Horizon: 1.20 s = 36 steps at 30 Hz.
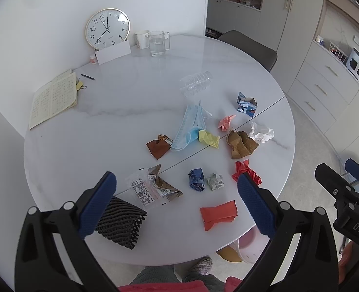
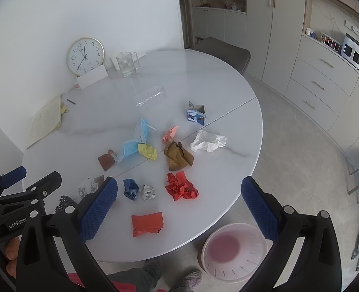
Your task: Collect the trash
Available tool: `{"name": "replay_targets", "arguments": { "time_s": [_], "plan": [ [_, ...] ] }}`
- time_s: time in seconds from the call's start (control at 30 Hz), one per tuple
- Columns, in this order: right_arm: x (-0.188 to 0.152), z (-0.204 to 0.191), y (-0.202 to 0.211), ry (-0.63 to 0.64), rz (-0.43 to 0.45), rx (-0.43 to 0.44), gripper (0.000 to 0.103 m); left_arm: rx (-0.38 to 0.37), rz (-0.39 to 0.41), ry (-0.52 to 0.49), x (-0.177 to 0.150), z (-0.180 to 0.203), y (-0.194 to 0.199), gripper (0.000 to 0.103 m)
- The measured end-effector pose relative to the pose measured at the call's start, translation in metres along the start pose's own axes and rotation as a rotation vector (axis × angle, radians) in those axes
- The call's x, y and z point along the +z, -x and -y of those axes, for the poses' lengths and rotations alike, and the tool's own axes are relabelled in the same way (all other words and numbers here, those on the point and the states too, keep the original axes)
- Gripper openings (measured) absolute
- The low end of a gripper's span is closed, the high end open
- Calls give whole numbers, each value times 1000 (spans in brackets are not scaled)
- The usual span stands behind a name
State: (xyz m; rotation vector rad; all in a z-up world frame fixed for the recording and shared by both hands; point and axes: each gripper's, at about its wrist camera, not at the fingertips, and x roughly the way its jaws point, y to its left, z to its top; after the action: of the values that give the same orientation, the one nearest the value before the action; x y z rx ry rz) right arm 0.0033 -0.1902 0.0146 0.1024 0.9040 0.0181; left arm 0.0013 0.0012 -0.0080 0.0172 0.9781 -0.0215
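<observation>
Both grippers up over the near edge of the round white tabletop (image 1: 121, 102), nothing in either. Left gripper (image 1: 177, 204): jaws wide, hanging above the black mesh sleeve (image 1: 121, 221) and the clear printed bag (image 1: 143, 189) beside a brown wrapper (image 1: 167, 185). Far left by the wall: open notebook (image 1: 53, 97), pen (image 1: 88, 77), clock (image 1: 107, 28), white card (image 1: 112, 54), mug (image 1: 141, 39), glass pitcher (image 1: 158, 42). Trash spread mid-tabletop, left to right: brown foil packet (image 1: 158, 148), blue face mask (image 1: 191, 126) touching a yellow paper wad (image 1: 209, 138), clear plastic bottle (image 1: 196, 82) lying on its side further back, pink wad (image 1: 225, 122), torn brown cardboard (image 1: 240, 143), small printed carton (image 1: 247, 104) standing upright, white tissue (image 1: 260, 132). Nearer row: blue wad (image 1: 196, 178) just beside a grey wad (image 1: 215, 182), red crumpled paper (image 1: 246, 171), orange-red packet (image 1: 218, 214) closest to the edge. Right gripper (image 2: 179, 206): jaws wide, over the edge with the orange-red packet between them in its view. Pink bin (image 2: 232, 250) on the floor under the tabletop edge, right of the person's slipper (image 2: 191, 277), looks empty.
</observation>
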Motion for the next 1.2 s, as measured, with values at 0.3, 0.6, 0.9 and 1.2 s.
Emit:
{"name": "replay_targets", "arguments": {
  "time_s": [0.3,0.6,0.9,1.2],
  "plan": [
    [1,0,1,6,0,1,101,2,3,6,-2,-2,2,95],
    [2,0,2,5,-2,1,101,3,0,8,-2,-3,1,95],
    [1,0,2,6,-3,-1,101,4,-1,8,-3,-5,1,95],
    [1,-1,1,6,-5,-1,101,6,-2,6,-5,-6,1,95]
  ]
}}
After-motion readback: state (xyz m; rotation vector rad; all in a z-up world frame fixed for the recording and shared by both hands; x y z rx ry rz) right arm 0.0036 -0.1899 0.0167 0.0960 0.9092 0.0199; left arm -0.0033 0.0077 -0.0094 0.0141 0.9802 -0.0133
